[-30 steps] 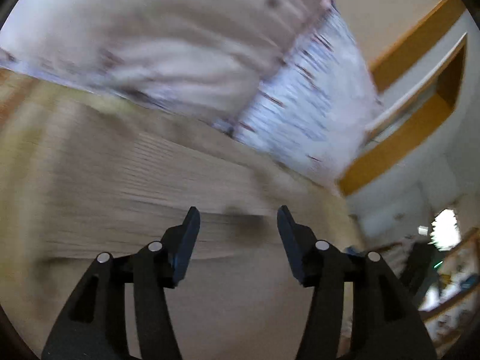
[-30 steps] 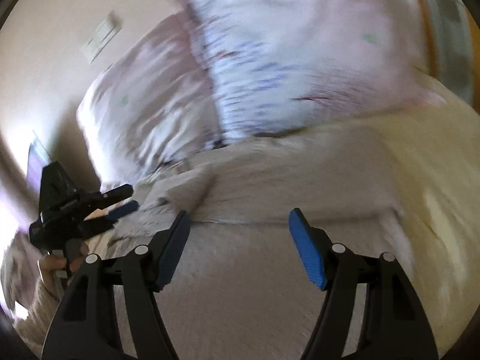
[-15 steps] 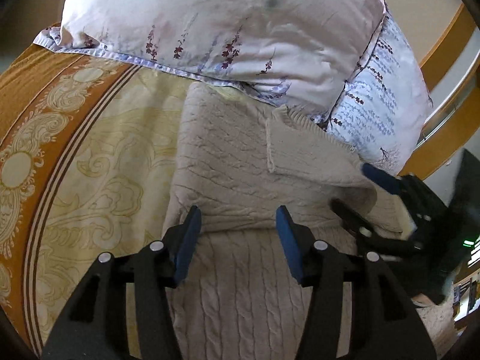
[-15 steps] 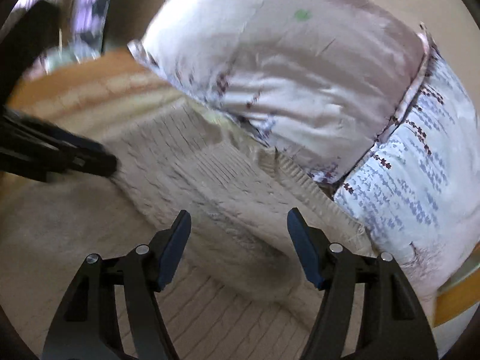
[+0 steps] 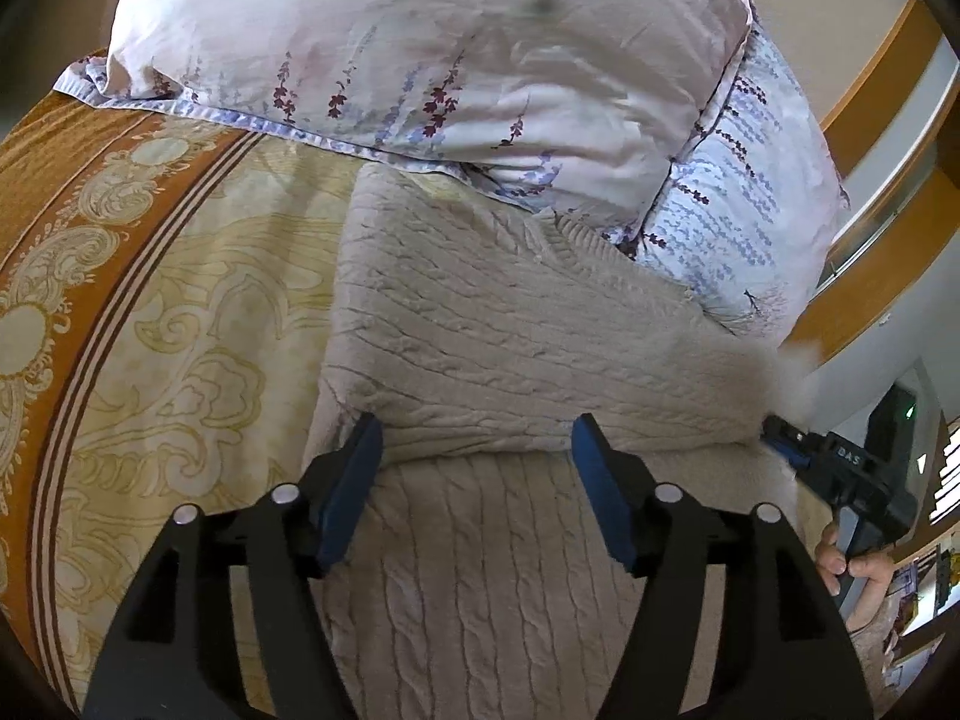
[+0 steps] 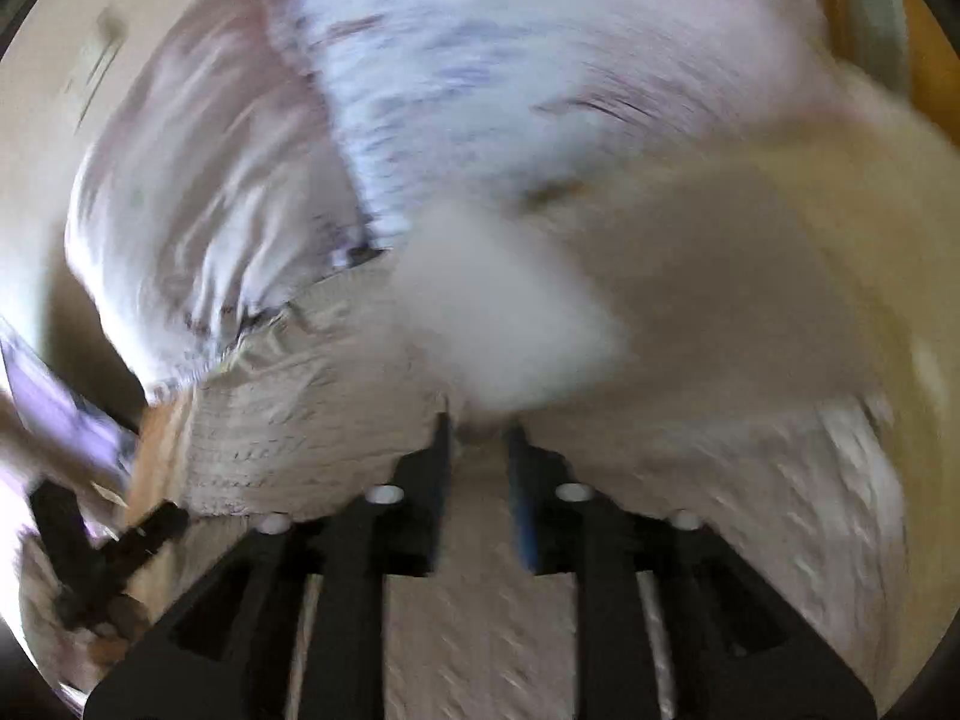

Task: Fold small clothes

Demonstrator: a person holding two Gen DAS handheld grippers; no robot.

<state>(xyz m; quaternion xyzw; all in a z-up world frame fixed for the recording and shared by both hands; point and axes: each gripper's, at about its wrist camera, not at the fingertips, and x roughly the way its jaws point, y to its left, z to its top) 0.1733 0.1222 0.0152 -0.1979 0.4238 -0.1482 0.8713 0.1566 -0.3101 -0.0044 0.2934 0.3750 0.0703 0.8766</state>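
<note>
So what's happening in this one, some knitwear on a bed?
A person with tongs in each hand is folding a cream cable-knit sweater on a patterned bedspread, below two floral pillows. The left tongs are opening, nothing pinched. The right tongs are closing on a bunched bit of the sweater; that view is blurred.

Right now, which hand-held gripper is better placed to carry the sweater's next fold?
Right, probably. The right hand-held gripper is closing with knit bunched between its narrow jaws, at the cream cable-knit sweater's edge. The left hand-held gripper is opening, with its jaws spread over the fold line and nothing pinched.
</note>
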